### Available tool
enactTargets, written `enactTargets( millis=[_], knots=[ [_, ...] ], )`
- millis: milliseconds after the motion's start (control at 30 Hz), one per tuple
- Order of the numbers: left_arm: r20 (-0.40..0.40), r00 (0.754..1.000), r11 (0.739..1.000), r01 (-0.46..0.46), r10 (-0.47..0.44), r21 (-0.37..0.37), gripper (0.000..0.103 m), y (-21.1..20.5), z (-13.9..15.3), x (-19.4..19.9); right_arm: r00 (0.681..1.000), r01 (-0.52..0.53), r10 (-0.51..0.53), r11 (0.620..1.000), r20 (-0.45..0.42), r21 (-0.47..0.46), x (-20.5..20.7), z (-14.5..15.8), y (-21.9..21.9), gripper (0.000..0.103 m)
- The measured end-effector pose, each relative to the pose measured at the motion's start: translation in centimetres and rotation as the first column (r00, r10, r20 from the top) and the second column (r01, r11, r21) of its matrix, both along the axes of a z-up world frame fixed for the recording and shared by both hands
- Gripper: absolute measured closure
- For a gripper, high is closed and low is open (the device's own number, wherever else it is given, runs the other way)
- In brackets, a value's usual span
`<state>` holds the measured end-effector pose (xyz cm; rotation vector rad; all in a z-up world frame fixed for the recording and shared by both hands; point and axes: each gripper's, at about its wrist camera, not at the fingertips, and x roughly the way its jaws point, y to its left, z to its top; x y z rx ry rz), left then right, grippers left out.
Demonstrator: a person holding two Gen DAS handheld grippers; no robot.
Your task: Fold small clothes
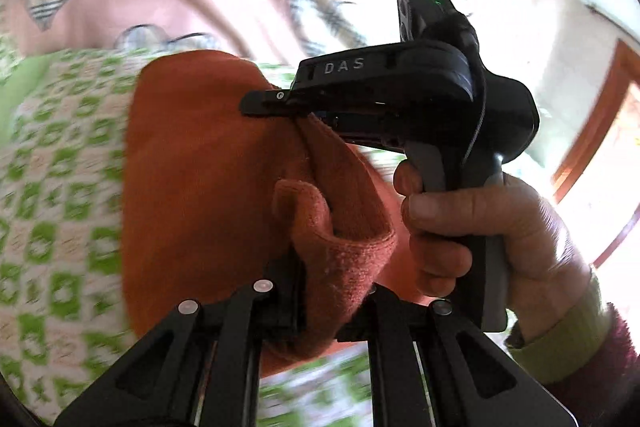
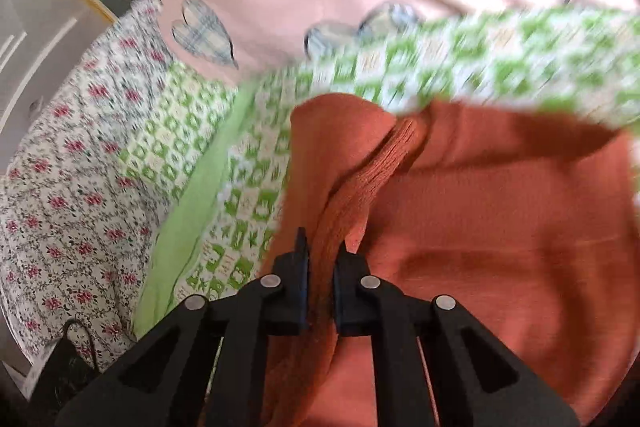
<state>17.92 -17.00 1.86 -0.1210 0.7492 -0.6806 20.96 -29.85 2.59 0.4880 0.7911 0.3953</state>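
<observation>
Both claws clamped on orange garment (image 2: 500, 227): left claw (image 1: 316, 291), right claw (image 2: 320, 267), cloth pinched between pads

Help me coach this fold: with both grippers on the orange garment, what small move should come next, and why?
Probably carry the pinched edge across and lay it on the rest of the orange garment. Both the left gripper and right gripper are shut on bunched fabric lifted above the green cover, so the fold looks only half made.
</observation>
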Motion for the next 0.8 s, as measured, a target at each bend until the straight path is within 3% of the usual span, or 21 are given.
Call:
enactTargets(
  millis=[133,267,533,600,700,767,800],
  knots=[
    [0.000,0.996,0.996,0.091,-0.091,-0.013,0.094,-5.4,0.2,-0.4,0.996,0.085,-0.085,0.993,0.003,-0.085,-2.1,0.6,-5.1,0.093],
    [-0.081,0.984,0.987,0.159,-0.160,-0.013,0.094,-10.1,-2.0,0.2,0.987,0.149,-0.156,0.981,-0.047,-0.125,-3.2,-1.5,-9.3,0.093],
    [-0.174,0.971,0.985,0.170,-0.165,0.011,0.093,-12.1,-5.7,1.9,0.981,0.171,-0.181,0.977,-0.075,-0.126,-2.8,-5.9,-11.3,0.093],
    [-0.193,0.964,0.982,0.188,-0.183,0.009,0.087,-12.4,-6.0,2.2,0.978,0.186,-0.195,0.976,-0.075,-0.116,-2.9,-6.4,-11.6,0.093],
    [-0.226,0.950,0.976,0.215,-0.214,-0.018,0.068,-11.2,-5.8,2.2,0.974,0.205,-0.215,0.970,-0.069,-0.129,-3.8,-6.4,-12.2,0.091],
    [-0.217,0.954,0.978,0.206,-0.205,-0.021,0.051,-9.4,-5.2,1.6,0.968,0.235,-0.247,0.956,-0.051,-0.174,-4.7,-5.9,-12.5,0.084],
    [-0.205,0.959,0.981,0.195,-0.195,-0.019,0.048,-8.4,-4.8,1.4,0.964,0.250,-0.262,0.949,-0.040,-0.191,-5.1,-5.7,-12.7,0.084]
  ],
)
